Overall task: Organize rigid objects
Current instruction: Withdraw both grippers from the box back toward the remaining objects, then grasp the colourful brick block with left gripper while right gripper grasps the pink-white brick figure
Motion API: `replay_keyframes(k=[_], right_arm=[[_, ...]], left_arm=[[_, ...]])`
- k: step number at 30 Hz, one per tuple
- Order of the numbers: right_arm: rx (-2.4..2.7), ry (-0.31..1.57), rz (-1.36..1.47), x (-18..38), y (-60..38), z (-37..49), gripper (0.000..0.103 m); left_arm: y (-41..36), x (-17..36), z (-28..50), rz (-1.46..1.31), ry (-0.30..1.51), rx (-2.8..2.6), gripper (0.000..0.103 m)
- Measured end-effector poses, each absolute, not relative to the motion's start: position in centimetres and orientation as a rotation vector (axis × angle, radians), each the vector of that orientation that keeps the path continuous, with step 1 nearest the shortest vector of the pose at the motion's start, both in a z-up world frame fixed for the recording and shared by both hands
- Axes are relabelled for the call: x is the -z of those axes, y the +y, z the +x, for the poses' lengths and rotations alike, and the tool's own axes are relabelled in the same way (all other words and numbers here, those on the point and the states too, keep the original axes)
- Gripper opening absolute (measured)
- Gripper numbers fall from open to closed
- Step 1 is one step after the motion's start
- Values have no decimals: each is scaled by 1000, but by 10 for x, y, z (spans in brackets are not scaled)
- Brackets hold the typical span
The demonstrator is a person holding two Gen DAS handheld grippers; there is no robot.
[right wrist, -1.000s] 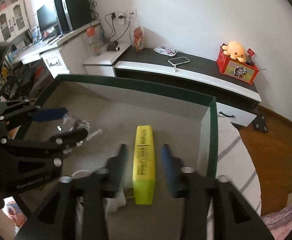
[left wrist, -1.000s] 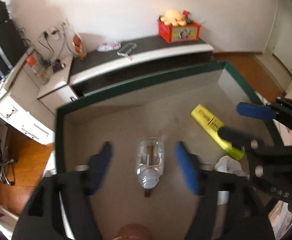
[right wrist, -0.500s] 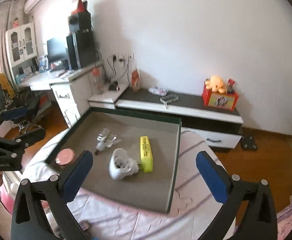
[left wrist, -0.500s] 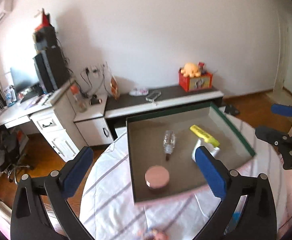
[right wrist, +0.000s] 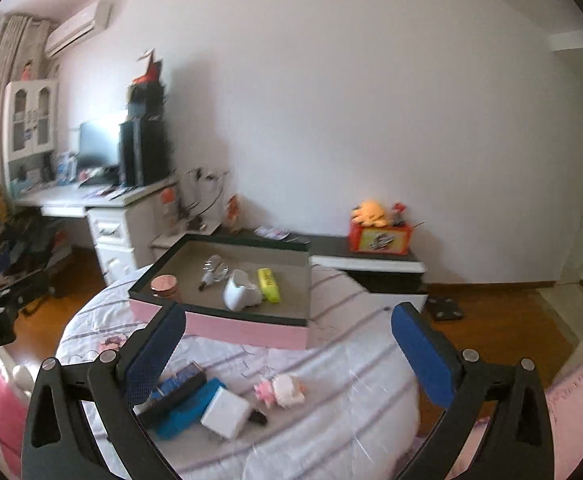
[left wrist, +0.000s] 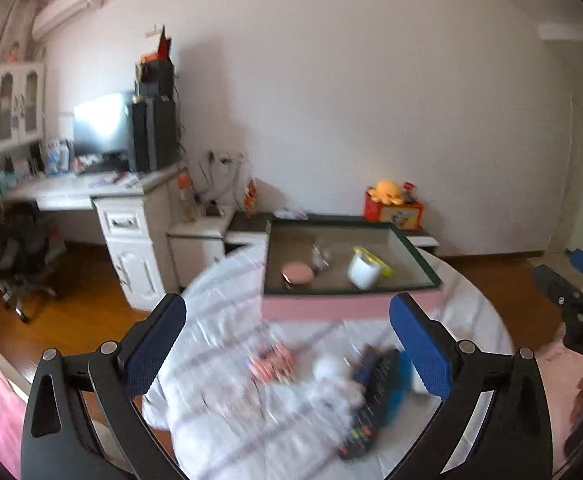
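**A:** Progress? Box [right wrist: 247,330] holds four things: pink tin [right wrist: 164,284], clear bottle [right wrist: 213,270], white cup [right wrist: 240,294], yellow marker [right wrist: 269,285]; they lie near one another on its floor.

**B:** Left over, by my guess: remote [right wrist: 175,394], blue case [right wrist: 189,408], white block [right wrist: 225,416] and small toy [right wrist: 281,390], all on the cloth [right wrist: 351,360] in front of the box.

**A:** Tongs?

**B:** Left gripper [left wrist: 287,344] gapes wide, nothing between its pads; right gripper [right wrist: 289,344] likewise; both touch nothing.
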State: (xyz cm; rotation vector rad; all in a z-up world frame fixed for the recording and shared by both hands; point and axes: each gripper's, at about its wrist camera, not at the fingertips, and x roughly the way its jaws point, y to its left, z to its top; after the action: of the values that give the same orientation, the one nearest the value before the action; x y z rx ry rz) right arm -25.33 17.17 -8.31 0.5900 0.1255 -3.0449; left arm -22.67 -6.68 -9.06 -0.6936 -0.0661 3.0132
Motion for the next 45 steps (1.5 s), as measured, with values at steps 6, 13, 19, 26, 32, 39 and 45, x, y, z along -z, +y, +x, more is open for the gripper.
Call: replay_keyframes(k=[6,13,19,26,32,39,45], right_arm=[[3062,115,594,88,179,-231,103],[3034,106,647,95,177,-237,103],[3013,112,727,117,177,-235,103],[2998,99,838,139,186,-250,103],[2980,68,945,161,198,-271,103],[2945,36,1076,189,206,-302,103],[2915,9,1144,203,211,-324,103]], left_arm=[[-68,101,-215,-779,-19,-3011,103],[-70,115,-205,-837,25,-2985,103],[-64,132,-208,-902,104,-2943,103],[-73,155,-228,-1012,122,-2925,103],[-92,176,-256,-1124,73,-2937,103],[-107,202,-299,-1234,-52,-2866,103],[-107,221,-333,-1298,-99,-2806,103]])
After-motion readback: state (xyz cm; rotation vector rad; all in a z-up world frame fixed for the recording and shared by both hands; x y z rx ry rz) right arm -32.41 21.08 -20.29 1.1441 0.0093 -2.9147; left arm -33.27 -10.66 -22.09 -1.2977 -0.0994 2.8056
